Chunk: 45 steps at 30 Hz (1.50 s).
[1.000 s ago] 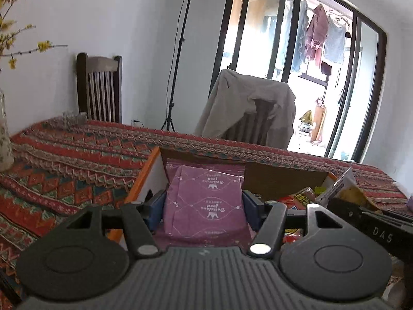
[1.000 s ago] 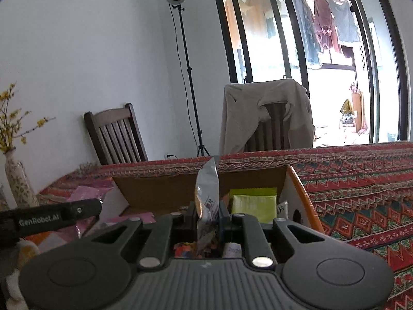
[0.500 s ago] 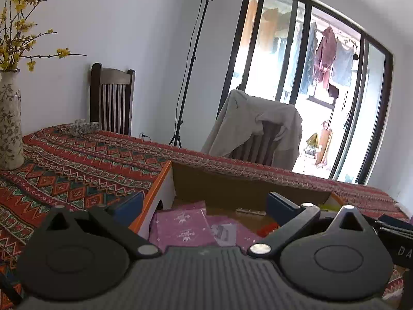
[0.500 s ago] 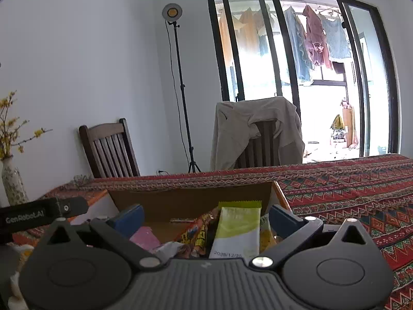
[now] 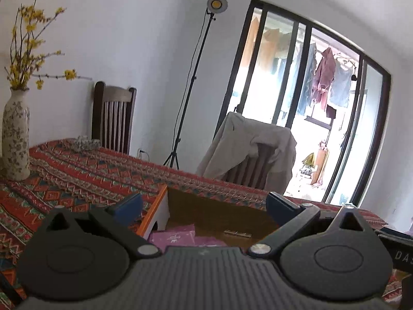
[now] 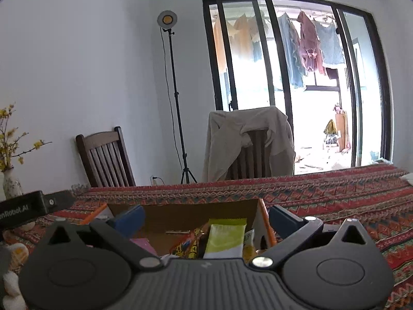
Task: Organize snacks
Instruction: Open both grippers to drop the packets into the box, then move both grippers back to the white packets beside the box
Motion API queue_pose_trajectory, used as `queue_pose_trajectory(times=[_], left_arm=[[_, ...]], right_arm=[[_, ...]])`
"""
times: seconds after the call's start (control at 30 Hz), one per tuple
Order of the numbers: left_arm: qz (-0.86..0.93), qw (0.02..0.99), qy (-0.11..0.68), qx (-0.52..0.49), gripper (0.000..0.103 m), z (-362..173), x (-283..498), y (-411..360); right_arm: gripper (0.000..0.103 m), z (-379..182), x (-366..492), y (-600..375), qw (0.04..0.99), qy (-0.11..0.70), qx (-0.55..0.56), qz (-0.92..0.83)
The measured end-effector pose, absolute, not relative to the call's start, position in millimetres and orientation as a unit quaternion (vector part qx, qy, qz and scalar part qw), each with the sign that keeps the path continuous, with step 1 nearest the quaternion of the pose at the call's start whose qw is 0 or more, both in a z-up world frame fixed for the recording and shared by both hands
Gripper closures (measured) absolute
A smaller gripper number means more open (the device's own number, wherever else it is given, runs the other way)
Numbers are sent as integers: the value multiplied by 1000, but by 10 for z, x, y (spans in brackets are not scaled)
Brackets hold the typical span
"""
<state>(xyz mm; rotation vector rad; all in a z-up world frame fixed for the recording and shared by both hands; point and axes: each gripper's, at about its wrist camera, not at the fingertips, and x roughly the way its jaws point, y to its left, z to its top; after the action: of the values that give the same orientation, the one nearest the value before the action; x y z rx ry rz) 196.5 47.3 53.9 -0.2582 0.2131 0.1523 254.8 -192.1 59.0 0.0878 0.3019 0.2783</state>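
An open cardboard box (image 5: 219, 214) with an orange rim stands on the patterned tablecloth. In the left wrist view a purple snack packet (image 5: 175, 236) lies inside it. My left gripper (image 5: 204, 205) is open and empty above the box's left part. In the right wrist view the box (image 6: 185, 213) holds a green packet (image 6: 225, 239), a yellow and red packet (image 6: 189, 246) and a pink packet (image 6: 143, 244). My right gripper (image 6: 205, 217) is open and empty above the box's right part.
A flowered vase (image 5: 15, 139) with yellow blossoms stands on the table at the left. Two chairs (image 5: 113, 118), one draped with a beige jacket (image 5: 247, 147), and a light stand (image 5: 191, 82) are behind the table. White soft items (image 6: 13, 279) lie at the lower left of the right wrist view.
Both grippers opened and let go: the left released the purple packet, the right a silvery packet, into the box. Both have since risen and tilted up, away from the box.
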Motion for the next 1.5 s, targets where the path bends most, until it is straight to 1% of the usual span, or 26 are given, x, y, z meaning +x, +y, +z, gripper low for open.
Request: queue_pose_trajectory(times=[0.17, 0.57, 1.13, 1.4, 1.5], left_arm=[[70, 984, 113, -118, 0, 601, 1824, 367], [54, 984, 140, -97, 0, 481, 1424, 153], [33, 975, 207, -81, 0, 18, 978, 3], [32, 967, 245, -61, 0, -319, 977, -77], [25, 969, 235, -65, 0, -316, 952, -53]], right_arm=[[0, 629, 2405, -1986, 977, 159, 16, 138], [0, 552, 2012, -2180, 975, 183, -3, 128], [0, 162, 1498, -2523, 967, 232, -28, 103], [0, -49, 1483, -2641, 959, 265, -31, 91], [0, -88, 1543, -2668, 956, 279, -31, 90]])
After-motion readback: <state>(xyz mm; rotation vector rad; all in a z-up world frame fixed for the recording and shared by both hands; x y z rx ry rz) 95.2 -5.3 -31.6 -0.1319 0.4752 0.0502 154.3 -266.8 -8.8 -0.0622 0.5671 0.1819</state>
